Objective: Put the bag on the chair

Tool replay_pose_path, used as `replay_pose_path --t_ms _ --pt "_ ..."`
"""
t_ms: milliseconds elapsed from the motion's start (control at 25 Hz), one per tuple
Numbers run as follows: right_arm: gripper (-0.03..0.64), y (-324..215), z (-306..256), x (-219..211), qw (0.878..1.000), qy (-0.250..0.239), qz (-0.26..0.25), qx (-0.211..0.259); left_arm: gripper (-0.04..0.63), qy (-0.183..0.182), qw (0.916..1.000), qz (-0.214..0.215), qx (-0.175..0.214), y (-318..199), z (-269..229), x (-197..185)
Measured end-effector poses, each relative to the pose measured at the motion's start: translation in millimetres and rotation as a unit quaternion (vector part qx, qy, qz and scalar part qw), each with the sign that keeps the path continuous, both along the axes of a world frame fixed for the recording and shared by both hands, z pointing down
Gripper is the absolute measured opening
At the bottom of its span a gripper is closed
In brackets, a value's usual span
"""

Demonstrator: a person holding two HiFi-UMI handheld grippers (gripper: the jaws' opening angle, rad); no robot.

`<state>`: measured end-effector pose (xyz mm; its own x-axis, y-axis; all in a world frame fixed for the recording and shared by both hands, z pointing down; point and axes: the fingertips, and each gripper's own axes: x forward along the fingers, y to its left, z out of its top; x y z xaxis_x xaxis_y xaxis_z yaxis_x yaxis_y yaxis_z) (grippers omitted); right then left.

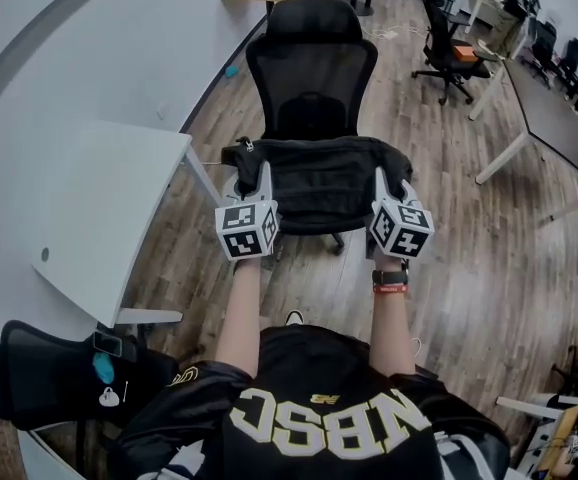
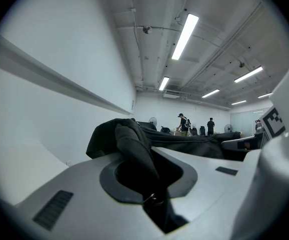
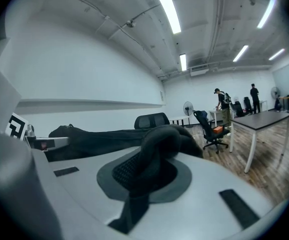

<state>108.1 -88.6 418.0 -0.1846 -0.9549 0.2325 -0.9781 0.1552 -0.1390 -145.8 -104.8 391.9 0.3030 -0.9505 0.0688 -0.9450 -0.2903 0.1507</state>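
Black fabric fills both grips. The left tool (image 1: 260, 171) is closed on a fold of the bag (image 1: 319, 183) at the end left of the office chair (image 1: 311, 68). The right tool (image 1: 380, 174) is closed almost fully on a padded, mesh-faced loop at the other end. The bag is stretched between them, in front of the chair's backrest and above its seat. Whether it already touches the seat I cannot tell.

To do this step well, I would keep both tools at equal height and bring the bag's middle over the middle of the seat. Then I would lower it until the seat carries the weight (only after that should the jaws open). If one end goes down first, the bag may slide off the front edge. An office chair of this kind may also roll, so pushing against it is not wise.

Only the head view shows where the bag is against the chair. The two gripper views show what the head view hides: the cloth really pinched between the jaws, and in the left one a small metal ring (image 2: 152, 199) deep in the grip.
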Motion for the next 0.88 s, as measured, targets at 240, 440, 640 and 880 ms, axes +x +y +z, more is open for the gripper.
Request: replay_pose_path --t_ms 240,440,640,880 --pt "0.018 -44 0 -4 1.000 0.002 0.008 -0.002 0.063 0.001 1.0000 0.004 -0.008 -48 2 -4" --pt "0.018 -79 9 0 1.000 -0.003 0.007 -0.012 0.063 -0.003 0.9998 0.006 -0.018 -80 8 1" --pt "0.018 -128 11 -4 1.000 -0.005 -0.002 -0.012 0.063 0.000 0.9997 -0.006 -0.026 -122 18 -5" --pt "0.025 -189 24 -8 1.000 -0.009 -0.009 -0.023 0.063 0.008 0.9991 -0.018 -0.036 -182 28 -8"
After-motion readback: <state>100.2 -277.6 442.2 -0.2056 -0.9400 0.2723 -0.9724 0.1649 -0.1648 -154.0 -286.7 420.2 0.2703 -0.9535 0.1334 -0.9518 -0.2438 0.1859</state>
